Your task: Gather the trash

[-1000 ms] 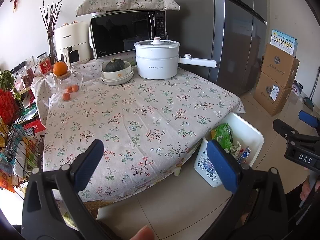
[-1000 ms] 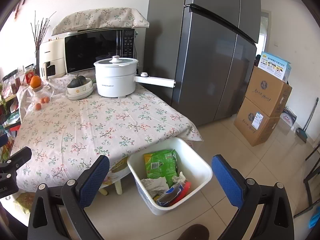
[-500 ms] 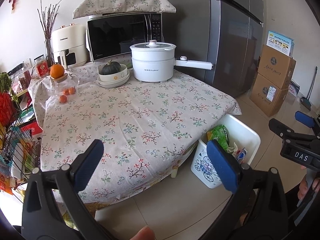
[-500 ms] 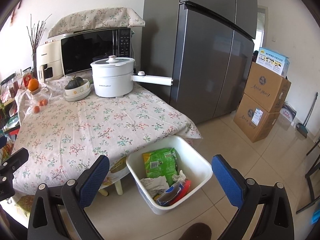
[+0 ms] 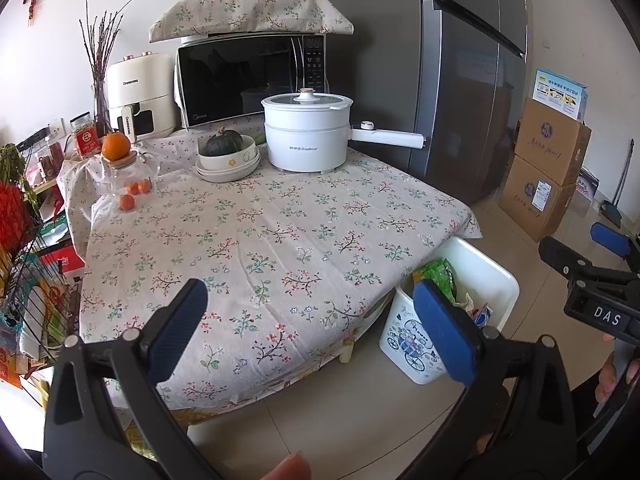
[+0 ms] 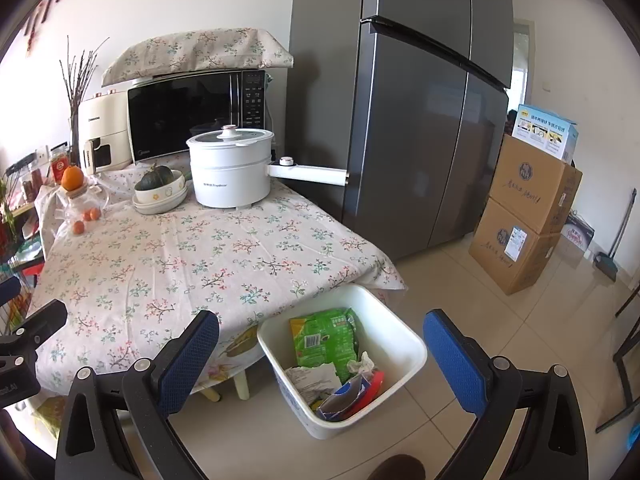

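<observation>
A white trash bin [image 6: 412, 354] stands on the floor at the table's near right corner; it also shows in the left wrist view [image 5: 500, 280]. It holds a green snack bag [image 6: 324, 338], crumpled paper [image 6: 316, 376] and a blue and red wrapper [image 6: 352, 394]. My left gripper [image 5: 314, 330] is open and empty, held back from the table's near edge. My right gripper [image 6: 324, 362] is open and empty, above and in front of the bin; it also shows in the left wrist view [image 5: 588, 256].
The floral-cloth table [image 5: 280, 240] carries a white electric pot [image 5: 308, 132], stacked bowls with a squash [image 5: 228, 156], a glass jar with oranges [image 5: 128, 176], a microwave [image 5: 248, 76] and an air fryer [image 5: 140, 96]. A grey fridge [image 6: 420, 120] and cardboard boxes [image 6: 524, 220] stand right. A wire rack [image 5: 24, 280] stands left.
Both grippers have drawn back a little from the table and bin, so these look slightly farther away. Both stay open and empty.
</observation>
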Motion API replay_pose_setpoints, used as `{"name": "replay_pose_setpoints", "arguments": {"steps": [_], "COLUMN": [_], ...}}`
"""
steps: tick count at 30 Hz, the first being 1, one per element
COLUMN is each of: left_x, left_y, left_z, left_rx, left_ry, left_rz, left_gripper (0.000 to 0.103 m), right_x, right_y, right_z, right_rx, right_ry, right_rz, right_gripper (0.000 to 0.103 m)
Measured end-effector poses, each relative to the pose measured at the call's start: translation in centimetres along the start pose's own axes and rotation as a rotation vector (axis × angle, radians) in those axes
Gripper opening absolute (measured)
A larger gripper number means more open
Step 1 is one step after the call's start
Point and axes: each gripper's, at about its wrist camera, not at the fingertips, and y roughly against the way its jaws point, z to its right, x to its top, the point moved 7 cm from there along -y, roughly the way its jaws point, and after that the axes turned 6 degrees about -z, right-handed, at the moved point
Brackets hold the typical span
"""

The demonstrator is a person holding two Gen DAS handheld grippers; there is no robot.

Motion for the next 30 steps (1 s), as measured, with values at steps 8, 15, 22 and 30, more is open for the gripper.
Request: {"name": "replay_pose_setpoints", "arguments": {"steps": [8,15,22,30], "left_x": [0.01,-0.01,-0.01,0.47], "left_y": [0.01,0.05,0.04,-0.62], "left_z": [0.13,0.17,0.17,-0.02], "left_rx": [0.001,0.002,0.009,-0.002], "left_ry": [-0.005,-0.005,-0.009,-0.024], "left_rz": [0.0,0.001,0.002,-0.03], "left_gripper": [0.102,0.102,0.102,0.102], "right_x": [-0.1,-0.11,-0.12,-0.12], "right_y": [-0.01,-0.01,0.0,-0.27], "right_z": [-0.05,0.02,0.04,-0.23], "right_rx": [-0.002,-0.004,-0.004,0.016], "right_ry": [0.0,0.001,0.0,-0.002], "right_rz": [-0.005,-0.004,-0.005,-0.021], "right_gripper": [0.103,0.103,0.103,0.103]}}
